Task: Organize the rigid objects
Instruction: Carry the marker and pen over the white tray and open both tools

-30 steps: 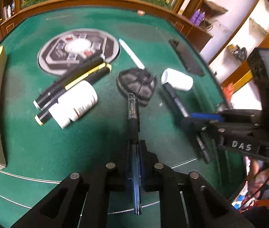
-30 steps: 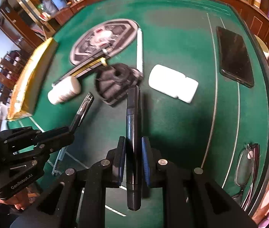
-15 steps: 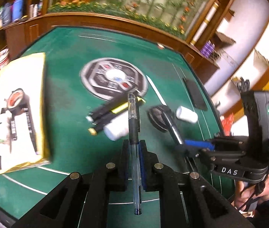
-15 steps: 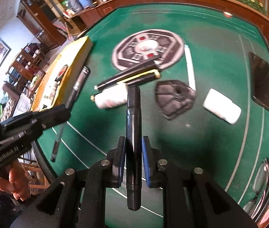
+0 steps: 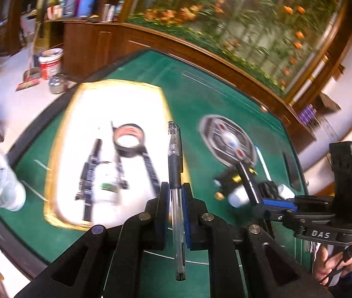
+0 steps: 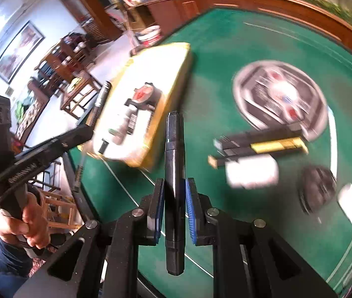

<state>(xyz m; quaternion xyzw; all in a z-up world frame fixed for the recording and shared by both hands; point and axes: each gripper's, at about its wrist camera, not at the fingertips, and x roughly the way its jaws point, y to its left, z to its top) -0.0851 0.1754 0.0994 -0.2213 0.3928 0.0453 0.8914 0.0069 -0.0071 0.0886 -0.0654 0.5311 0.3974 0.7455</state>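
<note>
Clear-barrelled pen (image 5: 176, 173) with black grip clamped lengthwise above the green felt, thick black marker (image 6: 174, 173) likewise clamped, black-and-yellow markers (image 6: 263, 145) and white bottle (image 6: 251, 171) lying together on the felt

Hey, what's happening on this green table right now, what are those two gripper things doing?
A person is tidying loose items, holding a gripper in each hand. The left gripper is shut on a clear ballpoint pen; the right gripper is shut on a thick black marker. Both are held above the green table, facing a yellow-edged white tray that already holds a roll of tape and several pens. More markers and a white bottle lie on the felt.
</note>
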